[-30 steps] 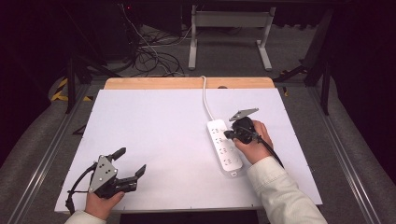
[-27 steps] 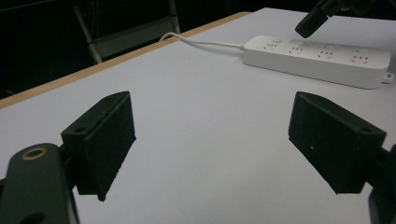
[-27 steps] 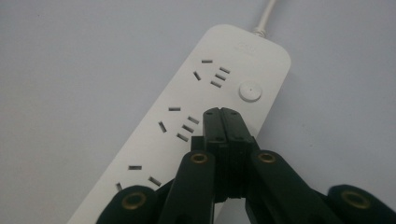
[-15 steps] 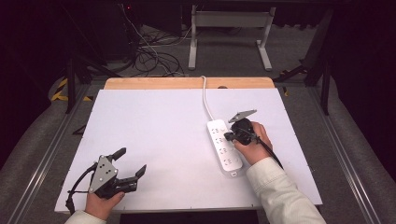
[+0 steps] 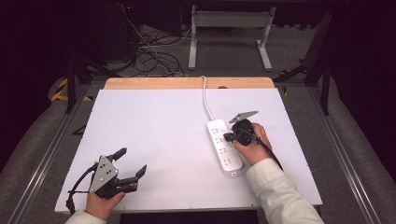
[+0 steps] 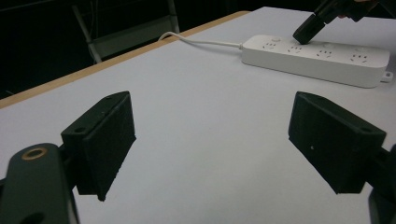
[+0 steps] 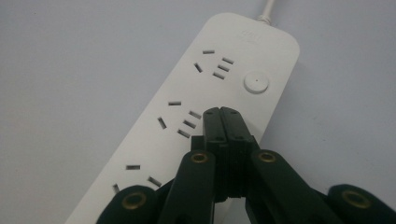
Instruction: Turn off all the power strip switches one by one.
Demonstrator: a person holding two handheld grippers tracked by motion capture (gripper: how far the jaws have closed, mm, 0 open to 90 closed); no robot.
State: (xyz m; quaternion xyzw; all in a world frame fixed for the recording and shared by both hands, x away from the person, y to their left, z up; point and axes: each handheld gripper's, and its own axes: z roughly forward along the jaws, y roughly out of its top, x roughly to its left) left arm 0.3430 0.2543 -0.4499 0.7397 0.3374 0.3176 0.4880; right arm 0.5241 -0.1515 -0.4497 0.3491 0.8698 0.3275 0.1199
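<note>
Power strip (image 5: 224, 147) on counter (image 5: 154, 135): right hand-held gripper (image 7: 220, 112) pressed together, tip at switch side; next, press button (image 7: 256, 83). Left hand-held gripper (image 5: 130, 163) spread, idle.

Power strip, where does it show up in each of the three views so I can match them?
High view: power strip right of centre on the white table, under the right gripper.
Left gripper view: top right, lying lengthwise.
Right gripper view: runs diagonally from lower left to upper right.
Shared landmark: its white cord.
</note>
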